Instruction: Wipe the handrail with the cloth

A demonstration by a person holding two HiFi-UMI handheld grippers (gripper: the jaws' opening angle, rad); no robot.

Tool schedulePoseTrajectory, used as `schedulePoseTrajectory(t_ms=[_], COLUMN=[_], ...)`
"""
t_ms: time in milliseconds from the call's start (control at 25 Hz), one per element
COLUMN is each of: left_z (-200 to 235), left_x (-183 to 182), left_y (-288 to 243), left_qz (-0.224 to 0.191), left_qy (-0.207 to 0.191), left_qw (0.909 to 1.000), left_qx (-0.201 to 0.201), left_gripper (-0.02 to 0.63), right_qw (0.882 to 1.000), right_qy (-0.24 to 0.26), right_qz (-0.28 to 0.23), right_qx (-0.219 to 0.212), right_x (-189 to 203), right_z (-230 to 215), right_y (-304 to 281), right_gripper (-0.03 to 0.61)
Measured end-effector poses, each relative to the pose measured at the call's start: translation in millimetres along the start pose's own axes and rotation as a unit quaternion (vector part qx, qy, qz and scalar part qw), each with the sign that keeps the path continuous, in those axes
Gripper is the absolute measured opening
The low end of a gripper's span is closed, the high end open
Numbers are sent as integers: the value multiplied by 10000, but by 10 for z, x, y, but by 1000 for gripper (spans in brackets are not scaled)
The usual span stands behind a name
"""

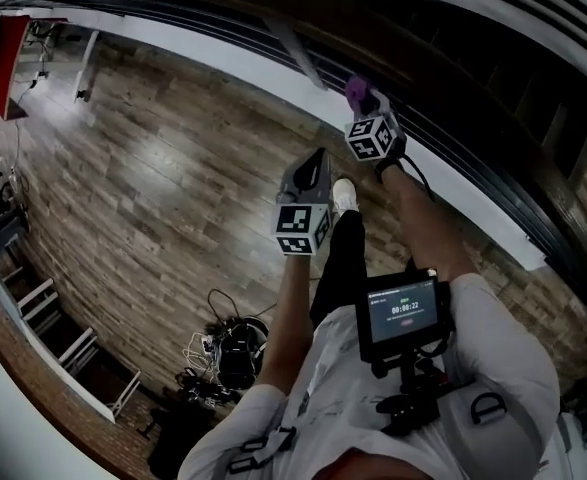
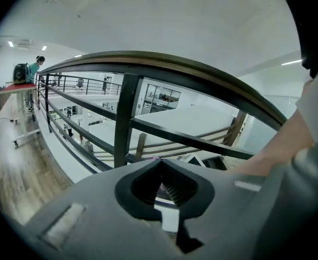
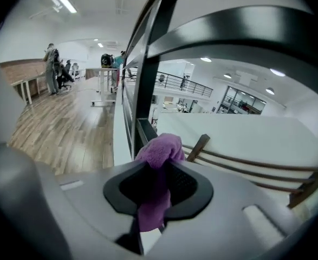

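Note:
The dark handrail [image 1: 303, 8] curves across the top of the head view, above black horizontal bars. My right gripper [image 1: 365, 98] is shut on a purple cloth [image 1: 356, 90] and sits close under the rail, near a baluster [image 1: 295, 53]. In the right gripper view the purple cloth [image 3: 157, 161] bulges out of the closed jaws, with the handrail [image 3: 240, 28] arching overhead. My left gripper [image 1: 315, 166] hangs lower and left, over the floor, jaws shut and empty. Its view shows the handrail [image 2: 164, 69] and a black baluster [image 2: 125, 118] ahead of the gripper [image 2: 160, 164].
A wooden floor [image 1: 163, 158] runs along the railing. Cables and gear [image 1: 235, 353] lie by my feet. White tables [image 1: 68, 343] stand at the lower left. People stand far down the walkway [image 3: 54, 69]. A person with a backpack [image 2: 27, 70] is at the far end.

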State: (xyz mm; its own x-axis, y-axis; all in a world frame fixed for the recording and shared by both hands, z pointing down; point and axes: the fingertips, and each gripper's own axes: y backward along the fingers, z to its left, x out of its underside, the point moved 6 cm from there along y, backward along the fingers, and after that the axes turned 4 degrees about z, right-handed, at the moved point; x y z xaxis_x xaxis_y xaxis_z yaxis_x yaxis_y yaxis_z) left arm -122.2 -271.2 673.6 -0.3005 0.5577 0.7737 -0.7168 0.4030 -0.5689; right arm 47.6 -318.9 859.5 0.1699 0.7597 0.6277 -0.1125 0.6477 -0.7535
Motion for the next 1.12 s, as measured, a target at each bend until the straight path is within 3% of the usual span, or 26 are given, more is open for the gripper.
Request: schedulePoseTrajectory(t_ms=[160, 520, 880, 1120], left_z=[-61, -1079, -1739, -2360], left_x=[-37, 161, 238, 366], left_y=[-46, -281, -465, -561], left_qz=[107, 469, 612, 804], left_qy=[-101, -437, -725, -1058], left_qw=[9996, 9951, 9887, 9767], left_qx=[233, 750, 1164, 1684], left_gripper=[0, 0, 0, 0], right_qw=[9988, 9934, 9774, 9678], right_qy=[-451, -1116, -1970, -2335], right_qz=[111, 226, 458, 577], right_qx=[127, 158, 613, 743], right_x=[199, 1022, 1918, 2460], right_z=[-96, -733, -1234, -1580], right_y=[143, 767, 1446, 1859], right_gripper=[64, 66, 66, 67])
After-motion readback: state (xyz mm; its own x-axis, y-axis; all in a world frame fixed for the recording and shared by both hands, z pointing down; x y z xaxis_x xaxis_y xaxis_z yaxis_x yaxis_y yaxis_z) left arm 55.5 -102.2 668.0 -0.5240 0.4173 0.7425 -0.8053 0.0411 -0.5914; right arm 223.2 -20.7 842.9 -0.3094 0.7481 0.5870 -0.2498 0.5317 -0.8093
